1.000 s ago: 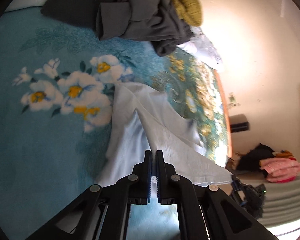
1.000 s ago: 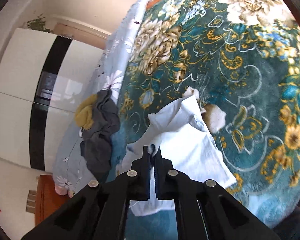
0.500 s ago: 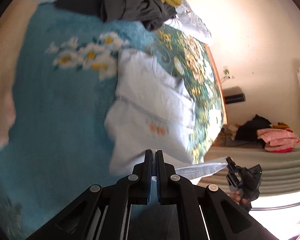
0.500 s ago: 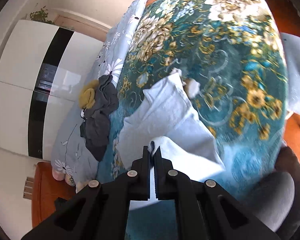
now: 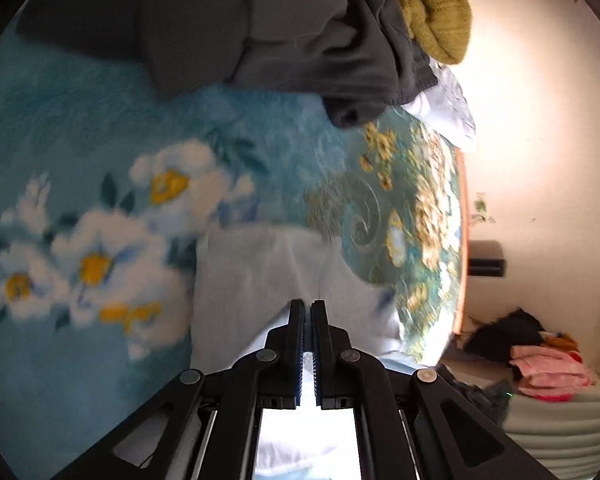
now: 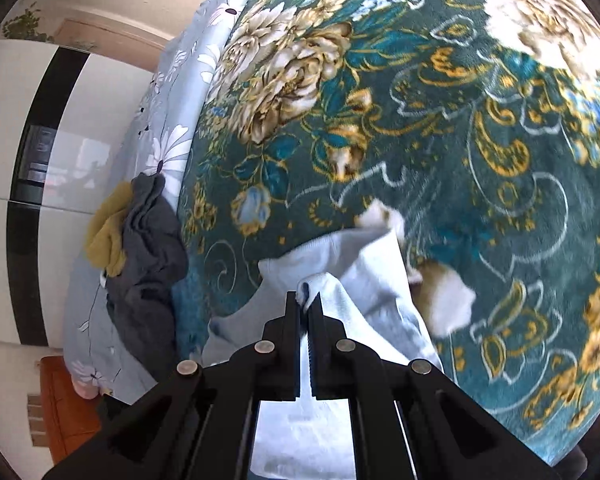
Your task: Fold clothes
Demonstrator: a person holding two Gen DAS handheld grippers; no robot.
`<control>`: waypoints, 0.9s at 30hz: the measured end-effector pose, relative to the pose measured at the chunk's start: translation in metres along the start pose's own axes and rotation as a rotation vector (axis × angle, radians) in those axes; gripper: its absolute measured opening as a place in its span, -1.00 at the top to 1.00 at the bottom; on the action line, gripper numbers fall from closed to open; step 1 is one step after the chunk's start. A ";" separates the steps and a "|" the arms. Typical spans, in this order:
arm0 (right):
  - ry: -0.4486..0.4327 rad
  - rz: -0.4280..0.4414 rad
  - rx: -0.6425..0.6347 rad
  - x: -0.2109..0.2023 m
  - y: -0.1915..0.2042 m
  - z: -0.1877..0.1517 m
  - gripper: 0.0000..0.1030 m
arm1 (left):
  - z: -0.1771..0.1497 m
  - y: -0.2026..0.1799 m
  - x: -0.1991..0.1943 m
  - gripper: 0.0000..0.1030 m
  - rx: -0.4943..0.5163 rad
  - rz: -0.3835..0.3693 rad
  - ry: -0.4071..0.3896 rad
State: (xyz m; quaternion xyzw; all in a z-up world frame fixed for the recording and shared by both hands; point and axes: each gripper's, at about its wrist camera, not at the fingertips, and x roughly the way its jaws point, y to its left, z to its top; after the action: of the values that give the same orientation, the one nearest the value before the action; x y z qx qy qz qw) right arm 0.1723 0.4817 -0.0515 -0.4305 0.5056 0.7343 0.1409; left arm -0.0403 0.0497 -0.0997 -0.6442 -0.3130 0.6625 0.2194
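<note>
Floral blankets cover the bed (image 5: pixel 60 380): a pale teal one with white and yellow flowers fills the left wrist view, and a darker green one (image 6: pixel 480 140) with gold and cream blossoms fills the right wrist view. A pale blue garment (image 5: pixel 260 272) lies on the bed straddling where the two patterns meet, partly folded over itself.

The left gripper (image 5: pixel 307 308) has its jaws pressed together on a thin edge of the pale blue garment, whose cloth runs down between the fingers toward the camera. The right gripper (image 6: pixel 303 300) likewise pinches a bunched corner of the same garment (image 6: pixel 364 264), with a small tuft of cloth poking out just above its fingertips. Folds of the cloth slope away from the right jaws onto the green blanket.

Beyond the garment, at the far side of the bed, sits a heap of dark grey clothes (image 5: pixel 300 40) with a mustard knitted piece (image 5: pixel 432 12) resting against it; the same heap (image 6: pixel 148 248) shows in the right wrist view beside a light blue daisy-print sheet (image 6: pixel 172 120). A cream wall (image 5: pixel 540 120) stands past the bed's edge, and a pink folded item (image 5: pixel 548 372) lies with other clothes low by that wall. A white wardrobe with a black stripe (image 6: pixel 32 184) rises on the other side.
</note>
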 end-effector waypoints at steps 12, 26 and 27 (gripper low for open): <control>-0.023 0.063 -0.028 -0.009 -0.027 -0.005 0.34 | -0.024 0.026 -0.030 0.00 0.005 -0.071 -0.085; 0.074 -0.012 0.236 -0.017 -0.159 -0.134 0.34 | -0.145 0.124 -0.011 -0.08 -0.232 -0.061 0.043; 0.064 0.001 0.247 -0.016 -0.161 -0.133 0.34 | -0.144 0.121 -0.009 -0.06 -0.222 -0.064 0.039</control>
State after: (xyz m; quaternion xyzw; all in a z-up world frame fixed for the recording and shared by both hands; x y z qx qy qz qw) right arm 0.3509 0.4427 -0.1547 -0.4330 0.5966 0.6524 0.1760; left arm 0.1166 -0.0235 -0.1740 -0.6670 -0.4006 0.6038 0.1737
